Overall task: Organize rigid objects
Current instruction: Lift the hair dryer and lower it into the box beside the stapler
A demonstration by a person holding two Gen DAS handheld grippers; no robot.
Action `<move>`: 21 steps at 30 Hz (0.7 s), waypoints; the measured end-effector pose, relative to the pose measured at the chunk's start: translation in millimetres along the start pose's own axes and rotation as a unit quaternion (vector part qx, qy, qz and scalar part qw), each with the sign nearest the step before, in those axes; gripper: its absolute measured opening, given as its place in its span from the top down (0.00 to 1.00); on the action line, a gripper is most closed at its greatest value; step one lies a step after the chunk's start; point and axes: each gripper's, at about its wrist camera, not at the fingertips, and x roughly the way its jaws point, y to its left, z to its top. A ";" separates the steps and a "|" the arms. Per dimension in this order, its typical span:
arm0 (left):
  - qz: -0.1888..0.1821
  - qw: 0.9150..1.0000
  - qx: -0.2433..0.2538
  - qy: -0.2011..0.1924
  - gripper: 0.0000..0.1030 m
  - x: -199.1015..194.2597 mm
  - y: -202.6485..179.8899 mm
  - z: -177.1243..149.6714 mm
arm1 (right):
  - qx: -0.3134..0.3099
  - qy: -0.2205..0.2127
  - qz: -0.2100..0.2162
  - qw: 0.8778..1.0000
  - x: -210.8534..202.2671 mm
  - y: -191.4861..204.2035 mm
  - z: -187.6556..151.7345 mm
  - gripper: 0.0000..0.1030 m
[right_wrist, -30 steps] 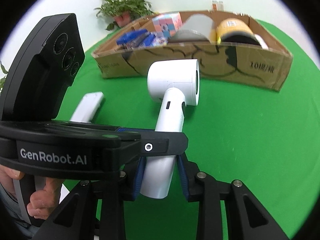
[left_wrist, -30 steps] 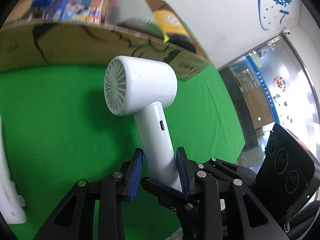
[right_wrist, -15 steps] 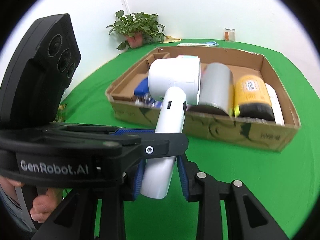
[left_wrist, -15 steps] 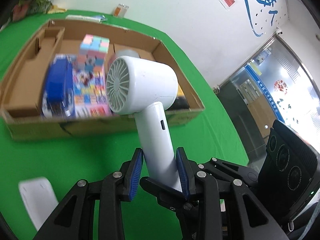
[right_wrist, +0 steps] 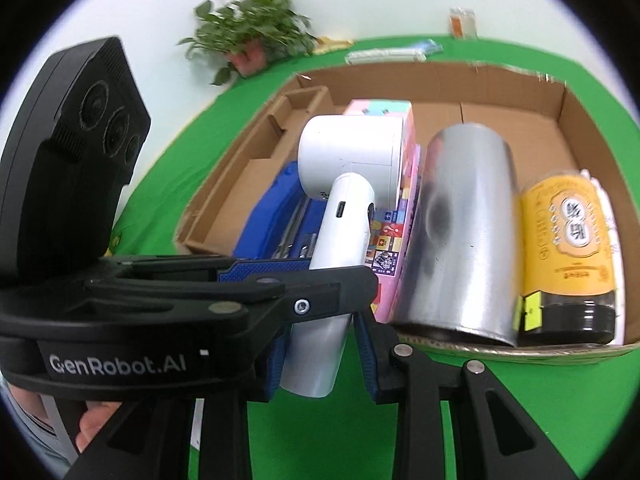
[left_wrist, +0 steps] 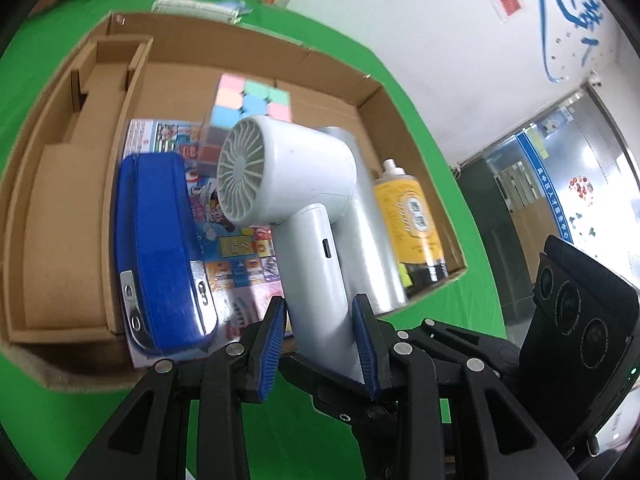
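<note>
A white hair dryer hangs over the open cardboard box, with its grille end to the left. My left gripper is shut on its handle, a blue pad on each side. In the right wrist view the same dryer shows its handle's port, and my right gripper is shut on the handle's lower end. The left gripper's black body crosses in front there and hides part of the handle. The dryer's head is above a blue case and a colourful flat pack in the box.
The box also holds a pastel cube, a silver cylinder and a yellow bottle on the right. A bare cardboard insert fills its left side. A potted plant and small packets sit on the green table behind.
Both grippers carried the dryer forward and upward, from the green cloth in front of the box to above the box's contents. The grips stayed the same.
</note>
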 end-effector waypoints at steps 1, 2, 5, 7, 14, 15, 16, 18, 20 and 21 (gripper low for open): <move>-0.001 1.000 -0.004 0.002 0.69 0.7 4.3 2.7 | 0.003 0.005 0.000 1.000 2.5 -0.2 1.9 0.70; -0.005 1.000 -0.009 0.003 0.69 -0.9 6.6 3.0 | 0.004 0.004 -0.001 1.000 4.3 -0.2 3.4 0.70; -0.009 1.000 -0.018 0.003 0.69 -4.4 15.5 11.3 | 0.011 0.005 0.000 1.000 6.6 0.2 9.5 0.70; -0.006 1.000 -0.022 0.005 0.69 -4.3 23.2 16.1 | 0.017 0.007 0.001 1.000 9.1 0.9 12.3 0.70; -0.010 1.000 -0.003 0.004 0.52 -9.1 20.0 13.6 | 0.017 -0.001 -0.007 1.000 8.5 2.7 14.0 0.61; -0.011 1.000 -0.003 -0.001 0.51 -11.1 19.9 13.5 | 0.014 -0.007 -0.003 1.000 6.5 3.5 11.4 0.56; -0.008 1.000 0.000 -0.009 0.51 -15.4 19.5 12.8 | 0.011 -0.012 -0.002 1.000 4.4 4.7 9.2 0.44; 0.002 1.000 0.012 -0.024 0.49 -24.5 17.8 9.5 | -0.003 -0.025 0.001 1.000 -1.2 9.1 3.6 0.42; 0.008 0.999 0.021 -0.036 0.48 -30.9 16.1 3.9 | -0.021 -0.040 -0.009 0.999 -7.6 14.0 -3.1 0.42; 0.018 0.999 0.026 -0.044 0.47 -35.7 15.7 0.7 | -0.028 -0.049 -0.013 0.998 -12.5 15.7 -6.9 0.42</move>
